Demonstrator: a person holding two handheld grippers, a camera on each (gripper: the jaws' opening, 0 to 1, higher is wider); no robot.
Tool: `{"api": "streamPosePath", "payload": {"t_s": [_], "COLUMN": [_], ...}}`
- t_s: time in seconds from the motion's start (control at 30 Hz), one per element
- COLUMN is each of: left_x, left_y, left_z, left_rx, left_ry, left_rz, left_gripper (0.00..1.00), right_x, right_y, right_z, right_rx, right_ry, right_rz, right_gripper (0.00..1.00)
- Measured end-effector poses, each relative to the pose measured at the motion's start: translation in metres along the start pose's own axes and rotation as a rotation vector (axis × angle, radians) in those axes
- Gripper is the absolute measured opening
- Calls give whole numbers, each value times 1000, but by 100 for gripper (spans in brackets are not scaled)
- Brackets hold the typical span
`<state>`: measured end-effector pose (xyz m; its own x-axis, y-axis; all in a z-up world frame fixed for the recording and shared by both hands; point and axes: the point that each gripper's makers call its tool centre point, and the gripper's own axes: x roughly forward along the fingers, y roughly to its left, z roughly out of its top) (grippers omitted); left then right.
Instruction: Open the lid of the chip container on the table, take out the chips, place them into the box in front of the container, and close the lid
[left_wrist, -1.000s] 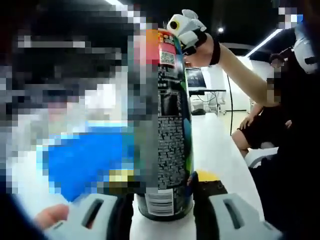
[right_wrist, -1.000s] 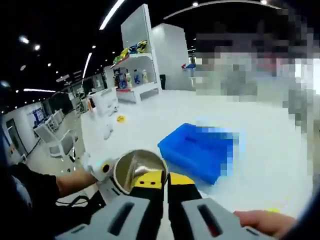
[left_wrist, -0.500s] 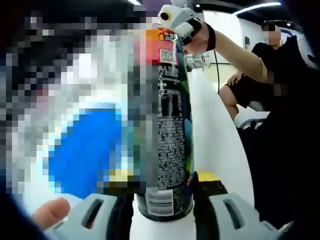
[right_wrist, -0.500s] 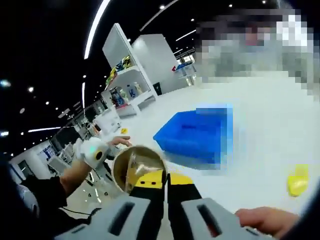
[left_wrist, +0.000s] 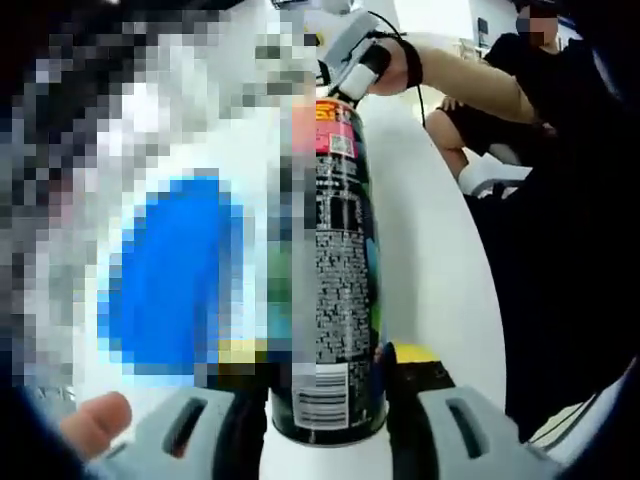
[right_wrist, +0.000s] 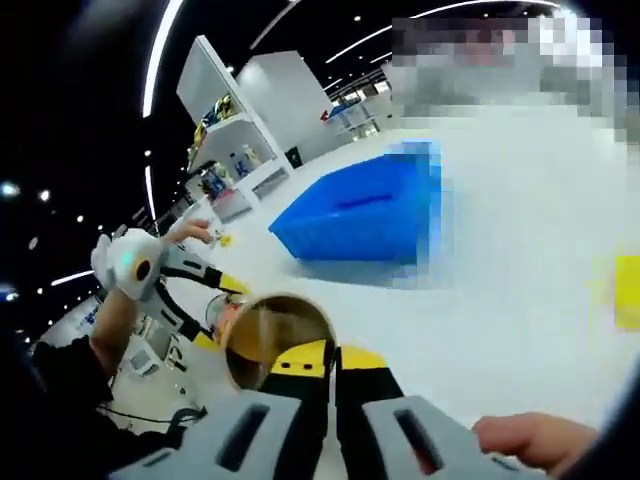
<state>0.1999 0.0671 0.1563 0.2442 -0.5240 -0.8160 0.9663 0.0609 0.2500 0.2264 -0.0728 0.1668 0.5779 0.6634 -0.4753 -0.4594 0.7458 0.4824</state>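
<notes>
- Around you is a big showroom with a dark ceiling, long strip lights and white shelves (right_wrist: 232, 150) carrying colourful goods; under your grippers lies a wide white table (right_wrist: 520, 290)
- The blue box (right_wrist: 365, 215) stands on this table, beyond the container in the right gripper view; one side of it is hidden by a mosaic patch
- The chip container (left_wrist: 335, 270) is a tall dark can with small print and a red band near the top; it stands between the jaws of your left gripper (left_wrist: 325, 395), which press on its lower part from both sides
- The mouth of the can (right_wrist: 278, 340) is open and you see the shiny inside wall; if chips are inside, I cannot tell
- Your right gripper (right_wrist: 330, 375) is just at the rim of this mouth, its yellow-tipped jaws together; whether something is between them I cannot tell
- A small yellow object (right_wrist: 625, 290) lies on the table, well apart from the box, and it is blurred
</notes>
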Motion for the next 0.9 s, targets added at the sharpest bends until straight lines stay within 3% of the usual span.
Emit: {"api": "streamPosePath", "payload": {"t_s": [0.17,0.37,0.57,0.7,0.8,0.9], "left_x": [3,7,5,4,3,3], "left_y": [-1,-4,-2,0,1,1], "left_z": [-2,-2,-12,-15,-15,-16], "left_rx": [35,77,105,108,100,100], "left_ry": [30,82,179,196,182,166], "left_rz": [8,14,6,2,-1,4], "left_gripper": [46,46,46,46,46,46], "right_x": [10,18,22,22,20,9], "right_y": [-7,-11,-9,-9,-12,-16], "right_z": [-20,-29,-25,-25,-19,-5], "right_rx": [-12,-31,-21,-49,-133,-16], "right_ry": [36,60,54,51,17,-38], "right_rz": [-50,-67,-49,-48,-21,53], "right_gripper": [0,0,0,0,1,1]}}
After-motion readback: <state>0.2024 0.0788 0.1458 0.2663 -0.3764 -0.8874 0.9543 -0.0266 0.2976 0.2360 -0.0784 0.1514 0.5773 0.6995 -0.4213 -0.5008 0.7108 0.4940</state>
